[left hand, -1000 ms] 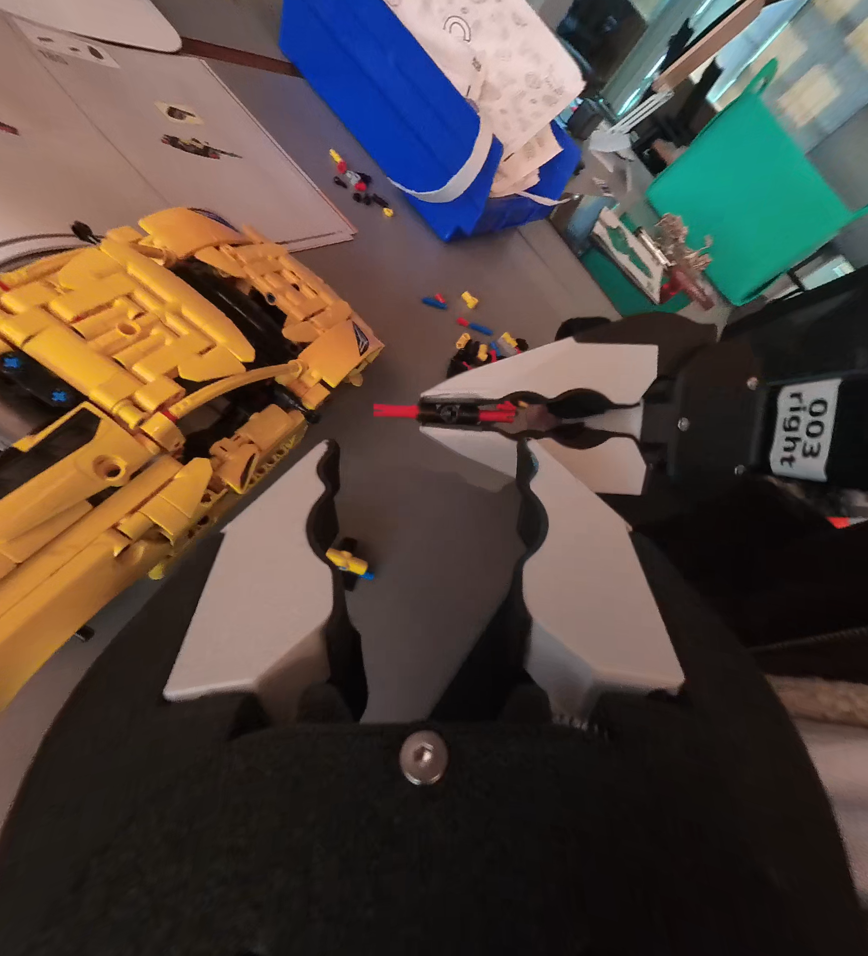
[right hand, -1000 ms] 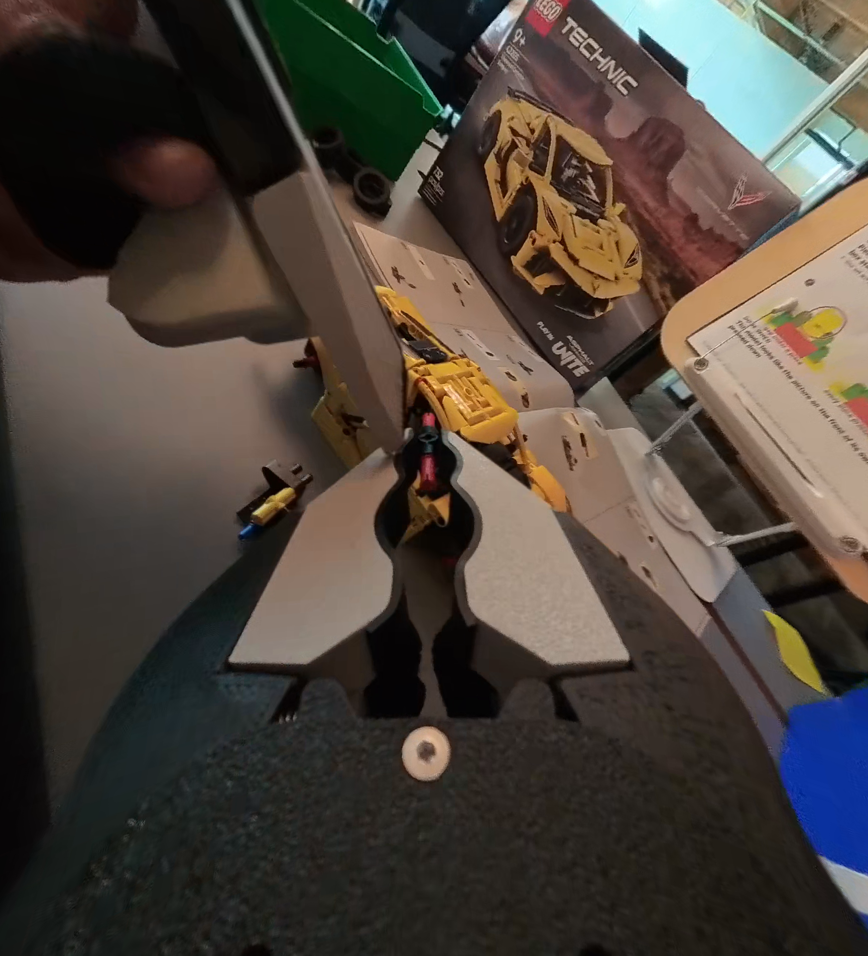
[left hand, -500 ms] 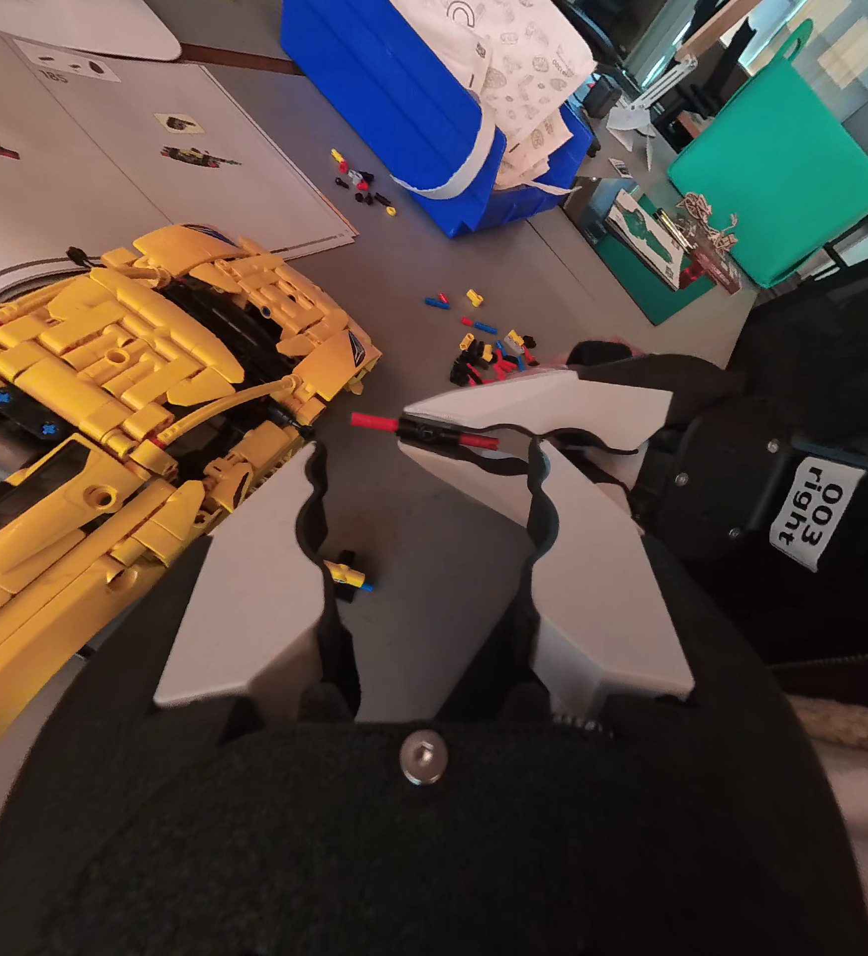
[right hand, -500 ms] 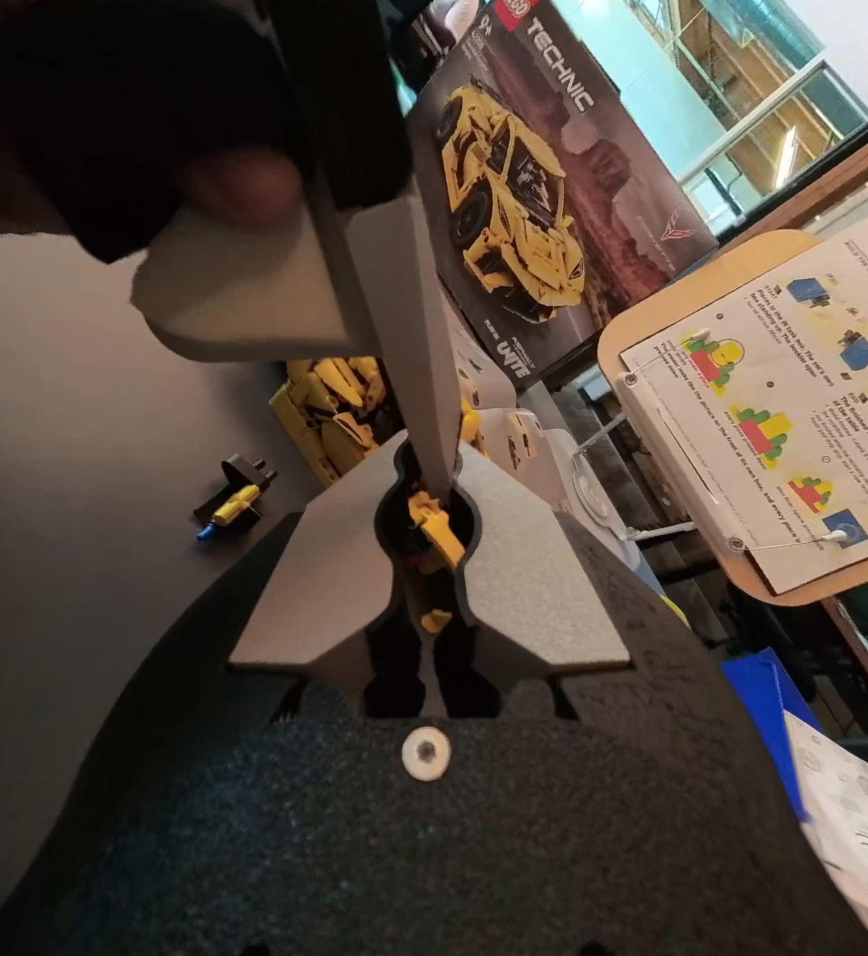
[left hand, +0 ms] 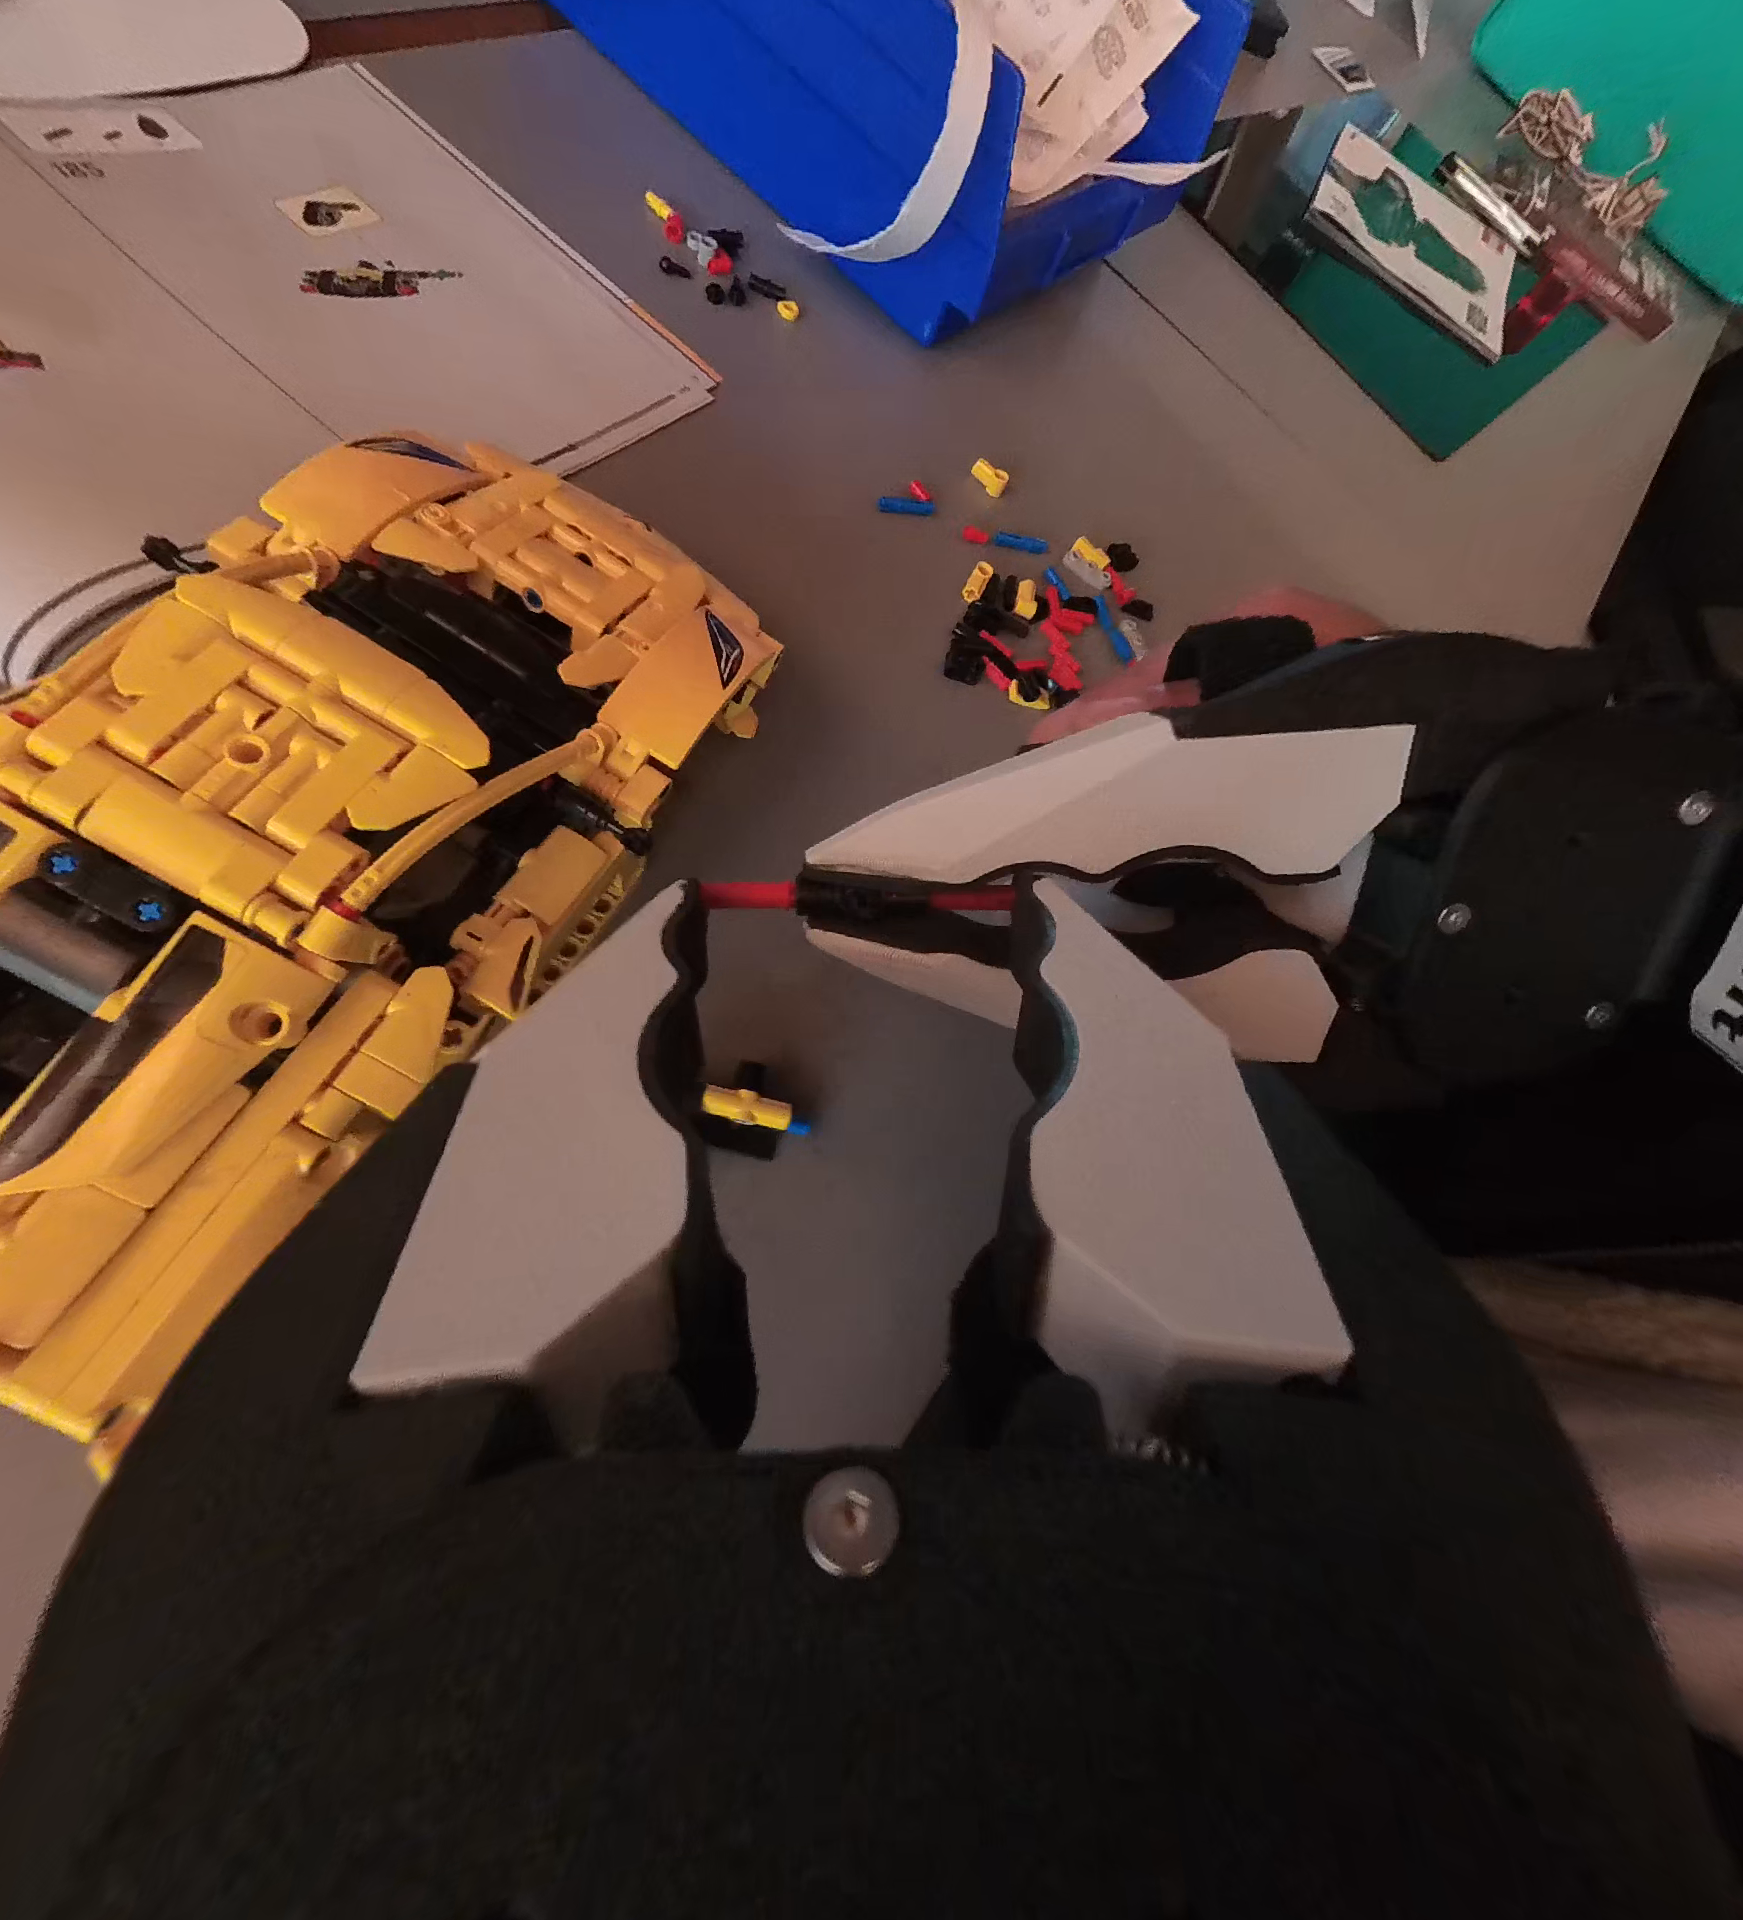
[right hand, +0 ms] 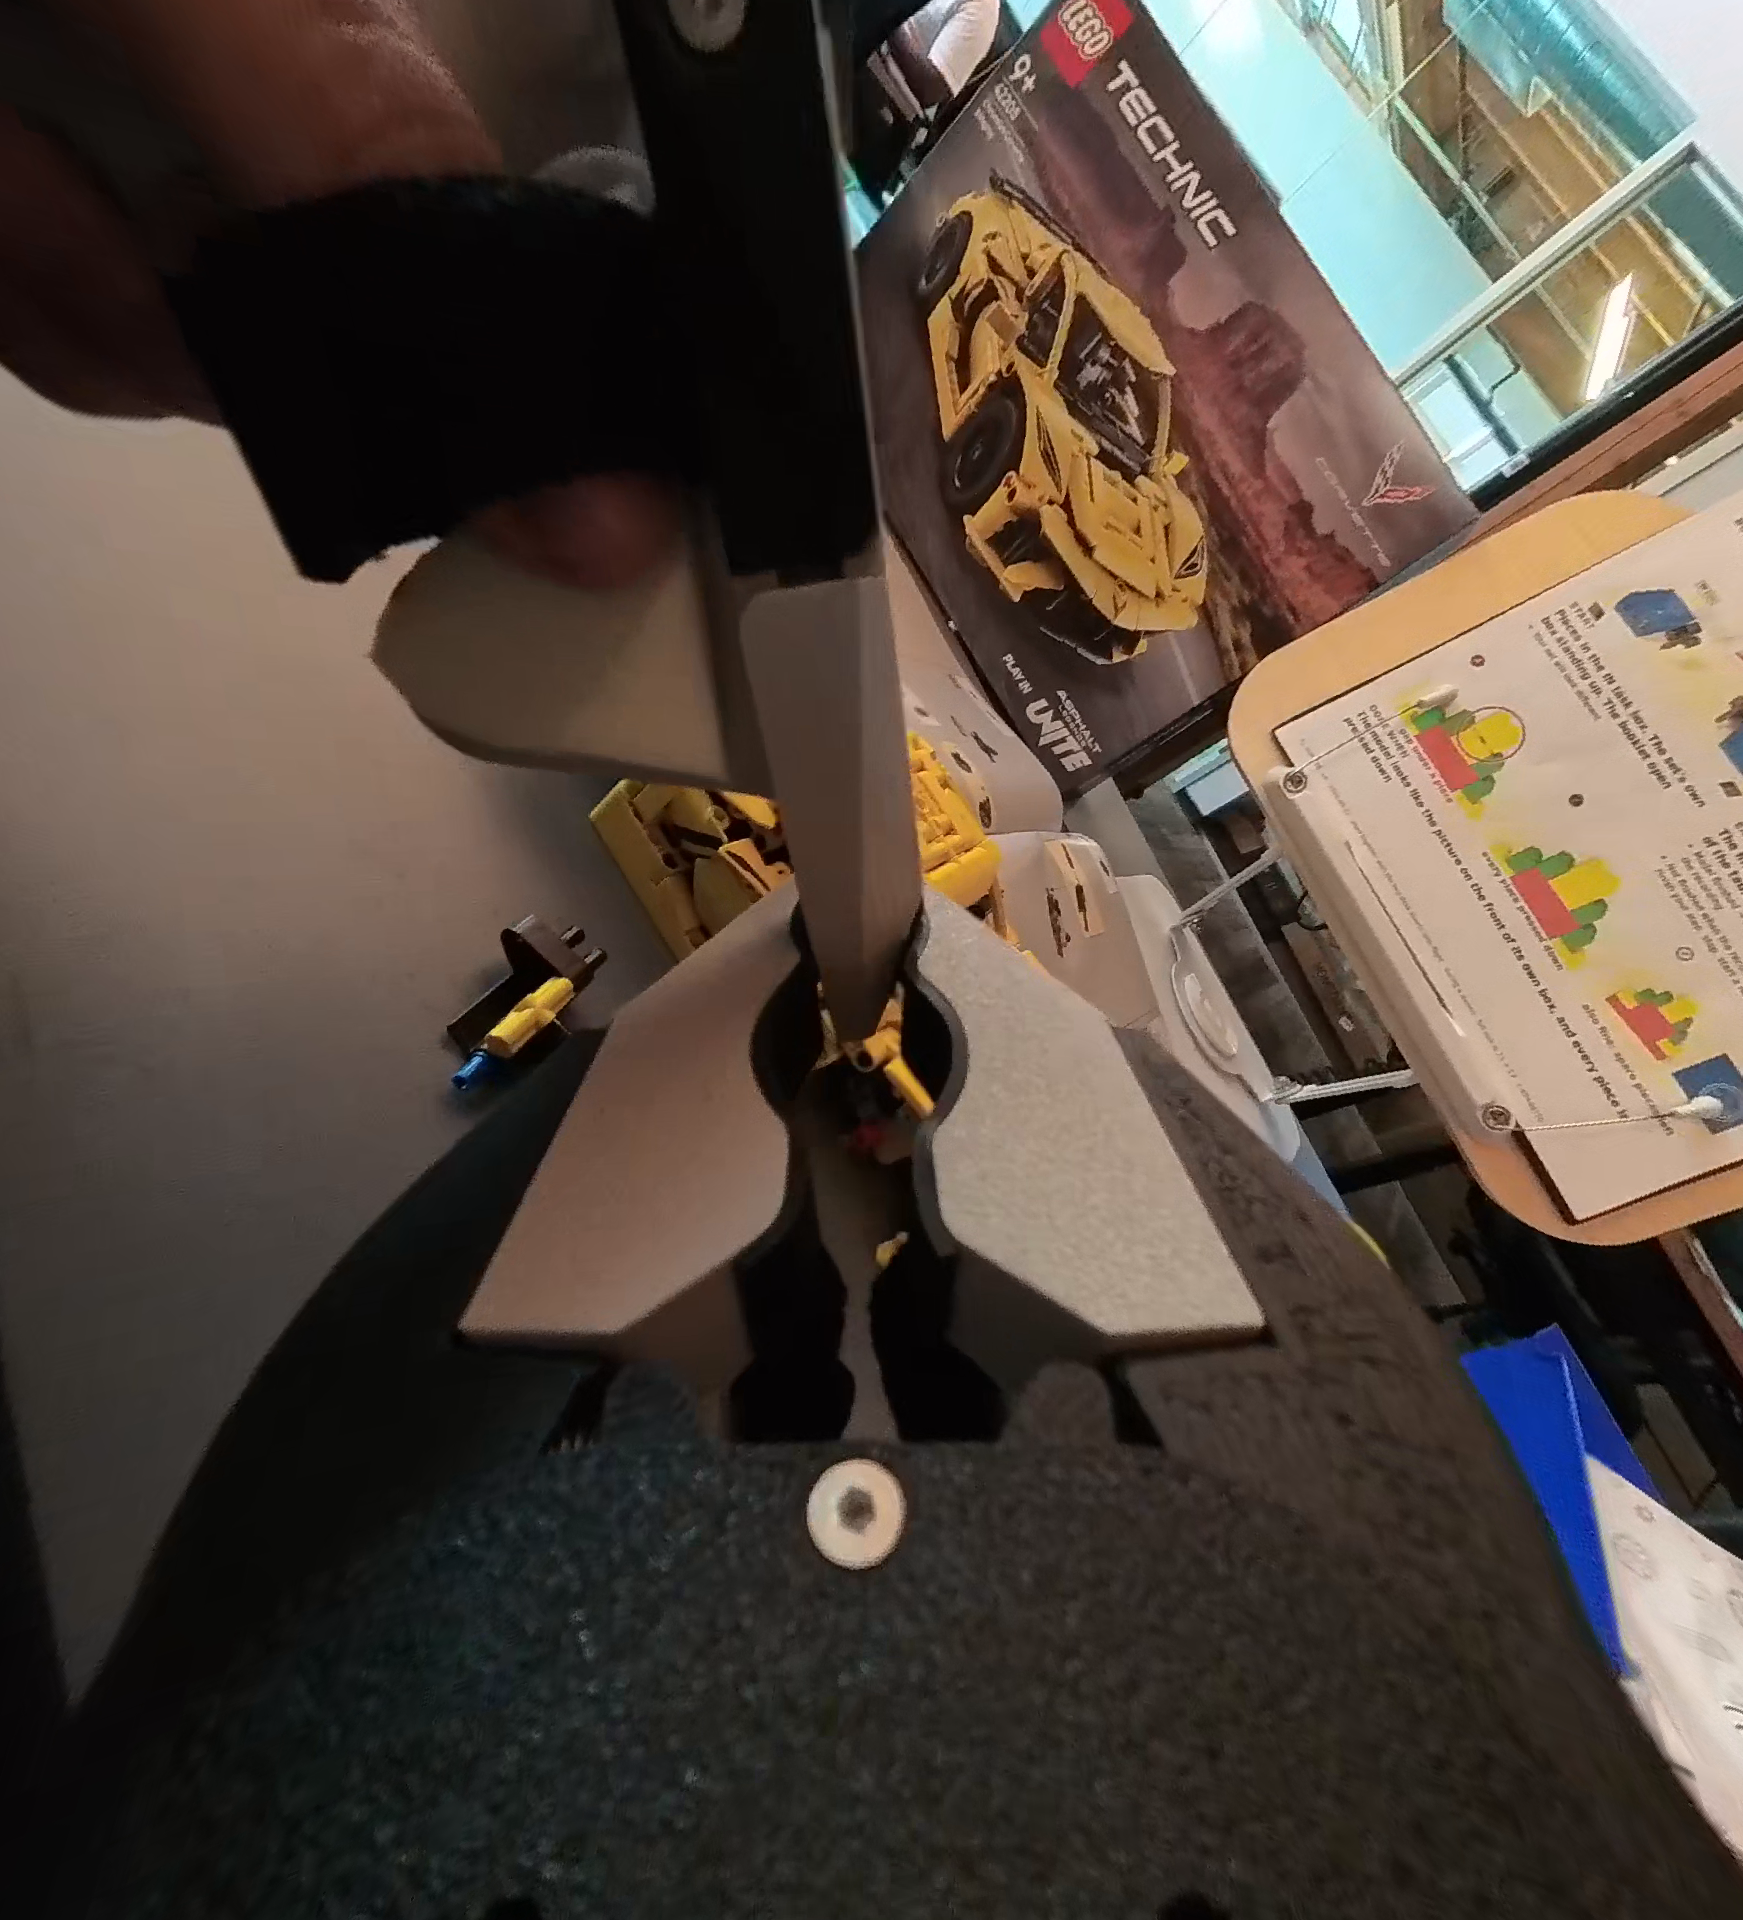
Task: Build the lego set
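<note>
A red axle with a black connector (left hand: 851,900) is clamped in the right tool (left hand: 813,902), held between the spread-apart fingers of the left tool (left hand: 854,914). Yellow lego car (left hand: 254,831) is parked on the worktop (left hand: 846,416) just left.

The car model (left hand: 254,831) at centre left was yellow with black insets. A red axle (left hand: 742,896) carried a black connector (left hand: 851,902). At upper centre stood a blue bin (left hand: 846,135), at upper right a green one (left hand: 1677,125); the table (left hand: 898,416) was grey.

Grey fingers (left hand: 545,1195), black bodies (silver screw (left hand: 849,1527))
</note>
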`<control>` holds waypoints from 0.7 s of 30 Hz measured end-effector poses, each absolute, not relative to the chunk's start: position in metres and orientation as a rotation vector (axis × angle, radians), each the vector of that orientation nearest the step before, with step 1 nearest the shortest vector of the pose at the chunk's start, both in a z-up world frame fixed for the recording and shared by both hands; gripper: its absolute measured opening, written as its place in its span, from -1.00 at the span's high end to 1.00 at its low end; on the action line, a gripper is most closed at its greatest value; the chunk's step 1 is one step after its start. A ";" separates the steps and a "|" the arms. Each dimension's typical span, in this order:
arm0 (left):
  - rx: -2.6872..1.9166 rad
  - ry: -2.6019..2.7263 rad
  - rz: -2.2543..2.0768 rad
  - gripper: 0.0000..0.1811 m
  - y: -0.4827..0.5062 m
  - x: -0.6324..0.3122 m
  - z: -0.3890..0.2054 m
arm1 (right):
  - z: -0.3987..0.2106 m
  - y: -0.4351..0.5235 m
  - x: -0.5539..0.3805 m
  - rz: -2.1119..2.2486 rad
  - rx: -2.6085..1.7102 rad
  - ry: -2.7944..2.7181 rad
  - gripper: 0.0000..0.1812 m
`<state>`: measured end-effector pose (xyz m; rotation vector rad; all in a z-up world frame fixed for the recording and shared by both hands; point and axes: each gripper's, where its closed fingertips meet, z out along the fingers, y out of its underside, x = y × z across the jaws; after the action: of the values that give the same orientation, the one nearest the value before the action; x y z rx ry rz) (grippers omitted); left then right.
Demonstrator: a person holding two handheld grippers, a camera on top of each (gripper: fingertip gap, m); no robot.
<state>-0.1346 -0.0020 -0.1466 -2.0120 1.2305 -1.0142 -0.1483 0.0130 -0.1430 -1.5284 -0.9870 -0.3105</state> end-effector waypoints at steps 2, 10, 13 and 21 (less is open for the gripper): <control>-1.995 1.247 -0.994 0.35 -0.002 -0.135 -0.144 | -0.140 0.013 -0.148 -0.322 -1.510 -0.980 0.93; -2.014 1.241 -0.990 0.37 -0.004 -0.136 -0.146 | -0.141 0.012 -0.150 -0.301 -1.518 -0.984 0.93; -2.011 1.242 -0.991 0.37 -0.004 -0.135 -0.146 | -0.141 0.012 -0.149 -0.294 -1.518 -0.974 0.93; -2.044 1.196 -1.086 0.37 0.002 -0.136 -0.149 | -0.146 0.018 -0.150 -0.172 -1.572 -0.874 0.93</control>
<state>-0.1356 0.0019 -0.1492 -2.0437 1.1957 -1.0855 -0.1504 0.0179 -0.1460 -1.5722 -0.8743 -0.1722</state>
